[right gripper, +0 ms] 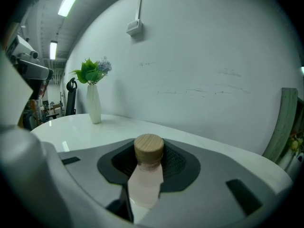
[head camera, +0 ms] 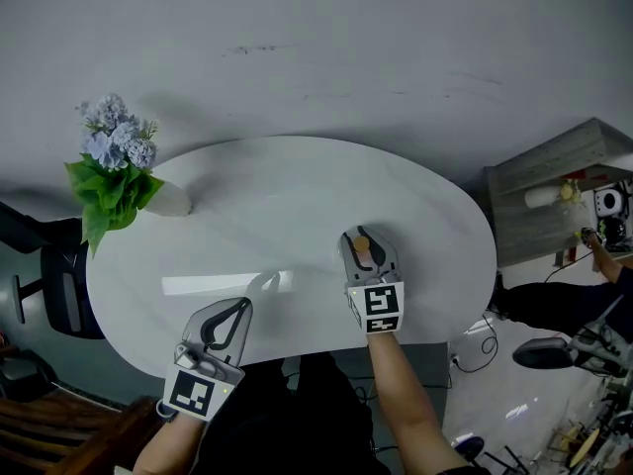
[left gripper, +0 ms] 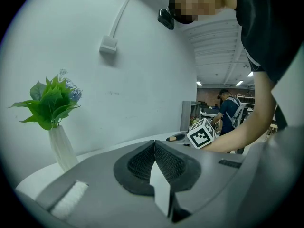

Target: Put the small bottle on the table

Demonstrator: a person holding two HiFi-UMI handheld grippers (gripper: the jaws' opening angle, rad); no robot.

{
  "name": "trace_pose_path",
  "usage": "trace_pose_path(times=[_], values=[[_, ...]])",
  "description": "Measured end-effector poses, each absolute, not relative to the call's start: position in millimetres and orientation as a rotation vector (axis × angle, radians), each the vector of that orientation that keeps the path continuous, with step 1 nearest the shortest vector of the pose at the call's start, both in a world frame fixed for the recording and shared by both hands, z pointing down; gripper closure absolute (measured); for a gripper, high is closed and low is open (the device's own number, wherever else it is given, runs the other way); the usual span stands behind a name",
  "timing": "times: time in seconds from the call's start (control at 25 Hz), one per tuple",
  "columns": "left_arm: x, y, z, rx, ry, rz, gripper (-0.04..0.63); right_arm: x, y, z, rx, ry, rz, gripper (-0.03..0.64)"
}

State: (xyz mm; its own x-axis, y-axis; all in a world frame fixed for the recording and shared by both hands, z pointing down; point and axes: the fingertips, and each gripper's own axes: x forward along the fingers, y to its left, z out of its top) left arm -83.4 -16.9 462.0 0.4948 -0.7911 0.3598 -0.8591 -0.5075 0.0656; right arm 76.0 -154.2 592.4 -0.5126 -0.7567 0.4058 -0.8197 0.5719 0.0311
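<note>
The small bottle (right gripper: 145, 179) is pale pink with a round wooden cap (right gripper: 149, 148). It stands upright between the jaws of my right gripper (right gripper: 148, 167), which are shut on its body. In the head view the right gripper (head camera: 362, 250) hovers over the white oval table (head camera: 247, 206) right of the middle, and only the bottle's wooden cap (head camera: 362, 242) shows. My left gripper (head camera: 235, 317) sits near the table's front edge, its jaws closed with nothing between them. In the left gripper view its pads (left gripper: 155, 161) meet.
A white vase with green leaves and blue flowers (head camera: 114, 166) stands at the table's left end. A black chair (head camera: 59, 285) is beside that end. A grey shelf unit (head camera: 559, 191) stands to the right. A person with a backpack (left gripper: 230, 113) stands far off.
</note>
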Motion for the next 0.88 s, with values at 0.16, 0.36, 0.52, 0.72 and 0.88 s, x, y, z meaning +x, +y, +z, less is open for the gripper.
trace_pose_path(times=[0.16,0.36,0.52,0.72,0.88], values=[[-84,-18,464,2.489,-1.411,0.427,0.589,75,-156,595,1.273,-2.434,0.237,0.509],[-85,-19,465,2.489,-1.419,0.435,0.589,74,-157,599,1.273,-2.437,0.244,0.509],[-84,-19,466,2.485,-1.417,0.444,0.59,75,-158,603,1.273,-2.433,0.256,0.509],[-84,-19,469,2.48,-1.415,0.463,0.589,76,-158,608,1.272,-2.431,0.269,0.509],[-82,-20,470,2.472,-1.416,0.462,0.589,76,-158,609,1.267,-2.435,0.257,0.509]])
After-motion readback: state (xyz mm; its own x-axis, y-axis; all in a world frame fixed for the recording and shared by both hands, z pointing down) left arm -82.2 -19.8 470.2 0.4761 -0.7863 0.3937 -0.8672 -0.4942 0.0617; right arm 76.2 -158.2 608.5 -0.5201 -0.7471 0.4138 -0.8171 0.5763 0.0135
